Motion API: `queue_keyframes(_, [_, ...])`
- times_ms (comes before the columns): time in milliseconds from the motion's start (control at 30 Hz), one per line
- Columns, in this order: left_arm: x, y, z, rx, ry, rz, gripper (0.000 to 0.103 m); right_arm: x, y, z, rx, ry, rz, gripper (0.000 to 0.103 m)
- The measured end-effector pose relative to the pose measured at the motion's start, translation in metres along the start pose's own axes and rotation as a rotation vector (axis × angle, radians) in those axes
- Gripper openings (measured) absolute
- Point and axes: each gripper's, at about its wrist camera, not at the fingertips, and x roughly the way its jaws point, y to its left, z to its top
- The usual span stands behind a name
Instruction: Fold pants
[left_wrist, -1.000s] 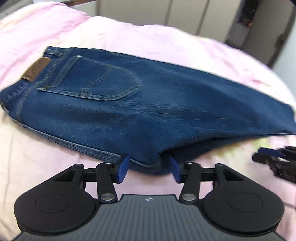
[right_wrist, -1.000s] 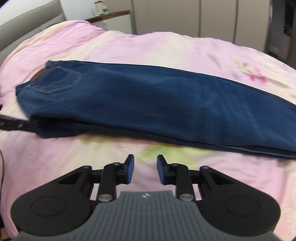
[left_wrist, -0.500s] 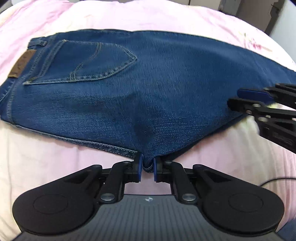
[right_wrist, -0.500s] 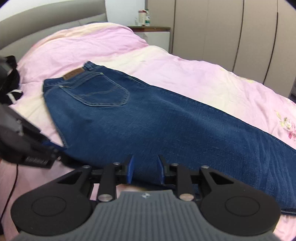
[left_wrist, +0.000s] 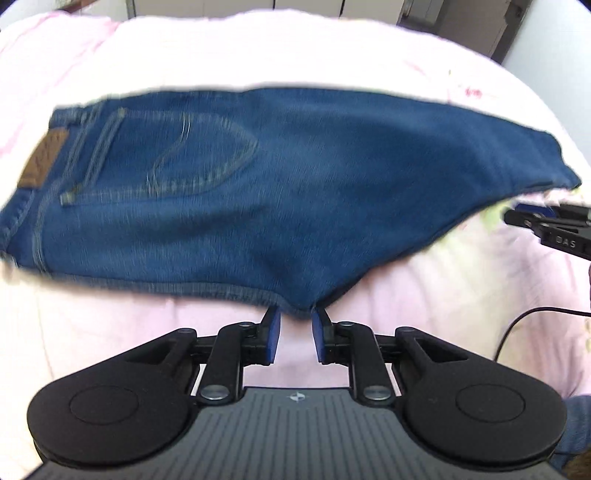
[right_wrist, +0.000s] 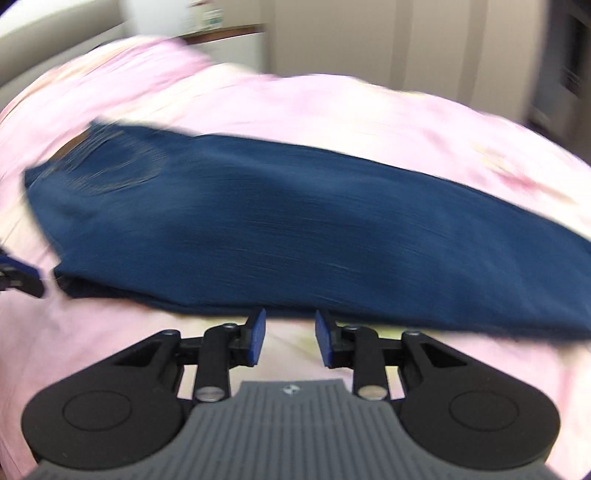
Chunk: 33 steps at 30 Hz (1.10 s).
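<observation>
Dark blue jeans (left_wrist: 280, 199) lie folded lengthwise on a pink bed, waistband and brown leather patch (left_wrist: 44, 158) at the left, back pocket up. My left gripper (left_wrist: 295, 323) is open, its blue pads just at the crotch corner of the jeans, nothing held. The right gripper's tips also show at the right edge of the left wrist view (left_wrist: 543, 221). In the right wrist view the jeans (right_wrist: 314, 229) are blurred; my right gripper (right_wrist: 290, 325) is open at their near edge, empty.
The pink quilt (left_wrist: 461, 295) covers the bed all around. A black cable (left_wrist: 535, 317) runs over it at the right. Wardrobe doors (right_wrist: 424, 48) and a bedside cabinet (right_wrist: 229, 40) stand behind the bed.
My left gripper, shut on the crotch corner half a second ago, has opened and let it go. My right gripper has drawn back to the jeans' near edge; both views are in motion.
</observation>
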Motion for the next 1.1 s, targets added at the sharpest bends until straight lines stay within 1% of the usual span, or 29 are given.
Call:
queue_keyframes(67, [-0.007, -0.006, 0.01, 0.021, -0.032, -0.017, 0.028, -0.02, -0.043, -0.011, 0.118, 0.0, -0.055, 0.028])
queue_keyframes(100, [-0.009, -0.01, 0.017, 0.036, -0.045, -0.024, 0.029, -0.03, -0.069, -0.016, 0.195, -0.005, -0.083, 0.03])
queue_keyframes(133, [-0.008, -0.015, 0.023, 0.053, -0.053, -0.024, 0.029, -0.04, -0.093, -0.021, 0.274, -0.014, -0.105, 0.036])
queue_keyframes(167, [-0.006, -0.021, 0.03, 0.074, -0.063, -0.02, 0.029, -0.051, -0.119, -0.028, 0.36, -0.027, -0.127, 0.038])
queue_keyframes(233, [0.002, -0.034, 0.045, 0.115, -0.087, -0.035, 0.029, -0.07, -0.17, -0.042, 0.527, -0.061, -0.173, 0.039])
queue_keyframes(333, [0.021, -0.057, 0.071, 0.146, -0.108, -0.111, 0.029, -0.095, -0.245, -0.065, 0.743, -0.124, -0.228, 0.041])
queue_keyframes(400, [0.037, -0.075, 0.089, 0.185, -0.106, -0.143, 0.029, -0.106, -0.287, -0.078, 0.85, -0.17, -0.257, 0.041])
queue_keyframes(467, [0.054, -0.099, 0.106, 0.264, -0.105, -0.144, 0.029, -0.106, -0.318, -0.079, 0.916, -0.197, -0.305, 0.041])
queue_keyframes(567, [0.082, -0.132, 0.128, 0.36, -0.075, -0.163, 0.029, -0.104, -0.362, -0.088, 0.999, -0.239, -0.335, 0.041])
queue_keyframes(633, [0.1, -0.149, 0.138, 0.409, -0.056, -0.191, 0.029, -0.101, -0.392, -0.097, 1.065, -0.267, -0.338, 0.04])
queue_keyframes(733, [0.129, -0.173, 0.151, 0.473, -0.026, -0.201, 0.029, -0.085, -0.423, -0.101, 1.123, -0.284, -0.342, 0.04])
queue_keyframes(833, [0.147, -0.193, 0.159, 0.535, -0.029, -0.202, 0.029, -0.068, -0.44, -0.109, 1.146, -0.291, -0.328, 0.04])
queue_keyframes(900, [0.159, -0.201, 0.17, 0.54, -0.038, -0.197, 0.029, -0.056, -0.448, -0.113, 1.157, -0.307, -0.309, 0.039])
queue_keyframes(1000, [0.174, -0.21, 0.191, 0.515, -0.051, -0.192, 0.029, -0.045, -0.461, -0.116, 1.168, -0.339, -0.286, 0.036])
queue_keyframes(1100, [0.189, -0.217, 0.207, 0.484, -0.077, -0.16, 0.029, -0.038, -0.471, -0.121, 1.191, -0.381, -0.264, 0.033])
